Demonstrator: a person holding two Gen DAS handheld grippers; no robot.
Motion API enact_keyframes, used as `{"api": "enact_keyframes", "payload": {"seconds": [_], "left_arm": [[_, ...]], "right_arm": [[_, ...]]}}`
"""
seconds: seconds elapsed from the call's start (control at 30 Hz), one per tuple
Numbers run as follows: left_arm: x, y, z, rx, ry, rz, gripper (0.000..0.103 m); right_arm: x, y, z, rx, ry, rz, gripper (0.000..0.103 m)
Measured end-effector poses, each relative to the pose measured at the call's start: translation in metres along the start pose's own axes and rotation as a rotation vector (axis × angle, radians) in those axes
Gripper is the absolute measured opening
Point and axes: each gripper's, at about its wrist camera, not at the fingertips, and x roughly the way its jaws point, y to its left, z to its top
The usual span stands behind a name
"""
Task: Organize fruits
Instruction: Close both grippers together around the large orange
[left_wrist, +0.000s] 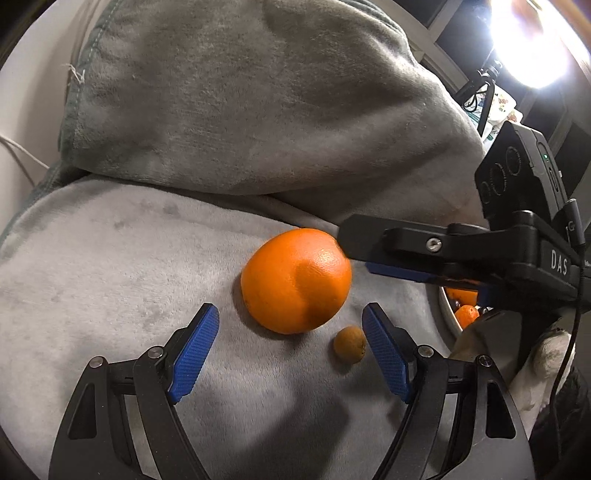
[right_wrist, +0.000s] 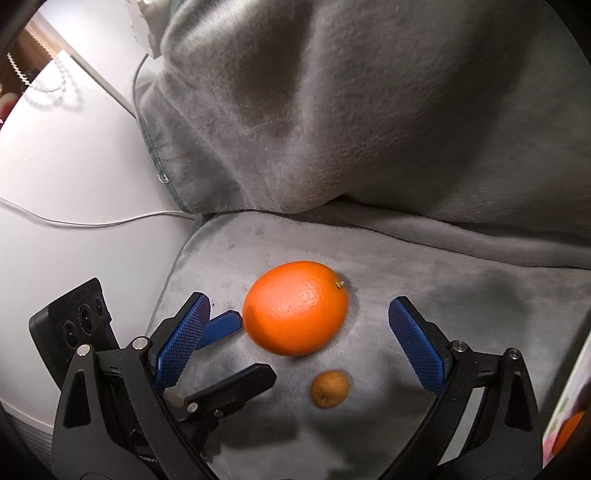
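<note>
A large orange (left_wrist: 295, 280) lies on a grey plush blanket (left_wrist: 129, 277), with a small brown fruit (left_wrist: 349, 345) close beside it. My left gripper (left_wrist: 290, 310) is open just short of the orange, and its right pad (left_wrist: 384, 350) is next to the brown fruit. My right gripper (left_wrist: 356, 253) comes in from the right, its tip by the orange's far side. In the right wrist view the orange (right_wrist: 295, 308) sits between the right gripper's (right_wrist: 299, 301) open fingers, untouched. The brown fruit (right_wrist: 330, 388) lies nearer. The left gripper (right_wrist: 256, 345) shows at lower left.
A folded mound of the grey blanket (left_wrist: 258, 110) rises right behind the fruit. A bowl (left_wrist: 448, 314) holding small oranges (left_wrist: 466, 314) stands at the right edge, under the right gripper. A white surface (right_wrist: 74, 177) with a thin cable (right_wrist: 110, 222) lies left of the blanket.
</note>
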Motion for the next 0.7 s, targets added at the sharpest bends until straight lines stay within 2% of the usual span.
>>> {"api": "enact_keyframes", "payload": {"seconds": [0.27, 0.33, 0.5, 0.6, 0.7], "left_arm": [[0.01, 0.003, 0.005, -0.009, 0.027, -0.02, 0.077], [0.012, 0.005, 0.006, -0.015, 0.033, -0.02, 0.076], [0.018, 0.004, 0.007, -0.016, 0.051, -0.03, 0.06], [0.02, 0.002, 0.006, -0.008, 0.048, -0.018, 0.058], [0.02, -0.007, 0.008, 0.001, 0.042, -0.007, 0.058]], "right_arm": [[0.016, 0.003, 0.004, 0.007, 0.04, 0.017, 0.092], [0.018, 0.004, 0.004, 0.004, 0.048, 0.017, 0.087], [0.023, 0.006, 0.003, -0.002, 0.064, 0.009, 0.074], [0.021, 0.004, 0.003, 0.004, 0.061, 0.008, 0.068], [0.021, 0.003, 0.002, 0.001, 0.058, 0.011, 0.067]]}}
